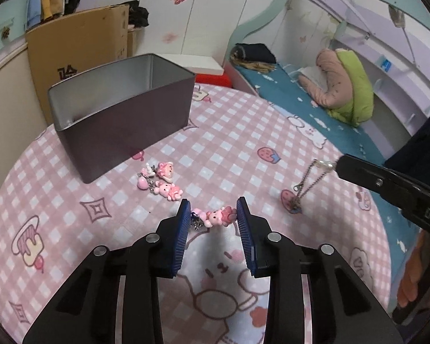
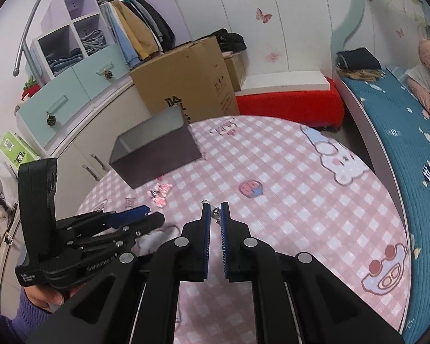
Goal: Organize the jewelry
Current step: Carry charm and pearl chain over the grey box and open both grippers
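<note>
A dark open metal tin (image 1: 123, 114) stands on the pink checked table; it also shows in the right wrist view (image 2: 154, 152). My left gripper (image 1: 213, 210) is open, its blue pads on either side of a pink charm keychain (image 1: 218, 217) lying on the cloth. Several more pink charms (image 1: 160, 182) lie in front of the tin, also seen in the right wrist view (image 2: 160, 193). My right gripper (image 2: 216, 213) is shut on a pearl-and-chain necklace (image 2: 215, 213); in the left wrist view the necklace (image 1: 306, 185) hangs from it down to the table.
A cardboard box (image 2: 186, 86) and a wardrobe stand behind the table (image 1: 243, 143). A bed with a blue cover (image 1: 315, 106) runs along the right side. A red and white bench (image 2: 289, 97) sits beyond the table's far edge.
</note>
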Demonstrator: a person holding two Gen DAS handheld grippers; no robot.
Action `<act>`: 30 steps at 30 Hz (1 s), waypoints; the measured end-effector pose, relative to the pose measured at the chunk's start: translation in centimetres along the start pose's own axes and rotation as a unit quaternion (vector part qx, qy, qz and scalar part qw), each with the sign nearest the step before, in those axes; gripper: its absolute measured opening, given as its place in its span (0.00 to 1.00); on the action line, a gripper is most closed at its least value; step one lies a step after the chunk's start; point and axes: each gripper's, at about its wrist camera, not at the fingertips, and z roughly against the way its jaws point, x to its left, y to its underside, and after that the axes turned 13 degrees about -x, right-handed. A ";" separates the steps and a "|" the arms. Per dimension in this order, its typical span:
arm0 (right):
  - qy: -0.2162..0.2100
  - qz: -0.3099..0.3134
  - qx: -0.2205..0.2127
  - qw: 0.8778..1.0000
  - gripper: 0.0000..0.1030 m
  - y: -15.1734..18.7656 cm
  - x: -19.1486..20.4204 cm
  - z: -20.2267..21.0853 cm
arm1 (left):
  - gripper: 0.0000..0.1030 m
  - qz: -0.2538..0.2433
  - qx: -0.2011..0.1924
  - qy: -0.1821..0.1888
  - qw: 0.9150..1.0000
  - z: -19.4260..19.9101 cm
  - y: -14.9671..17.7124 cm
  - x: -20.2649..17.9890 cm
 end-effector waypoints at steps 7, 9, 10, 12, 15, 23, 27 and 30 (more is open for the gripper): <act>-0.013 0.017 -0.011 1.000 0.05 -1.6 2.4 -0.4 | 0.32 -0.001 -0.026 0.010 1.000 2.4 -1.6 0.9; -0.015 0.027 -0.017 0.999 0.05 -2.4 3.3 -0.5 | 0.32 0.000 -0.034 0.013 0.999 3.1 -2.4 1.3; -0.012 0.034 -0.018 0.999 0.05 -2.9 3.7 -0.7 | 0.32 -0.001 -0.037 0.012 0.999 3.3 -2.8 1.5; -0.011 0.033 -0.021 0.999 0.05 -3.3 3.8 -0.8 | 0.32 0.000 -0.049 0.012 0.999 4.2 -3.6 1.9; 0.003 0.031 0.001 1.000 0.09 -3.1 3.5 -1.7 | 0.32 -0.002 -0.055 0.010 0.998 4.9 -4.6 2.5; 0.055 0.036 0.097 0.993 0.29 3.0 2.2 -5.6 | 0.32 0.002 -0.036 0.010 0.999 3.8 -3.3 2.6; 0.068 0.070 0.091 0.991 0.29 3.8 3.0 -6.3 | 0.32 0.004 -0.033 0.012 0.999 3.5 -3.0 2.5; 0.070 0.079 0.086 0.991 0.21 3.9 3.0 -6.8 | 0.32 0.003 -0.034 0.010 0.999 3.5 -3.0 2.7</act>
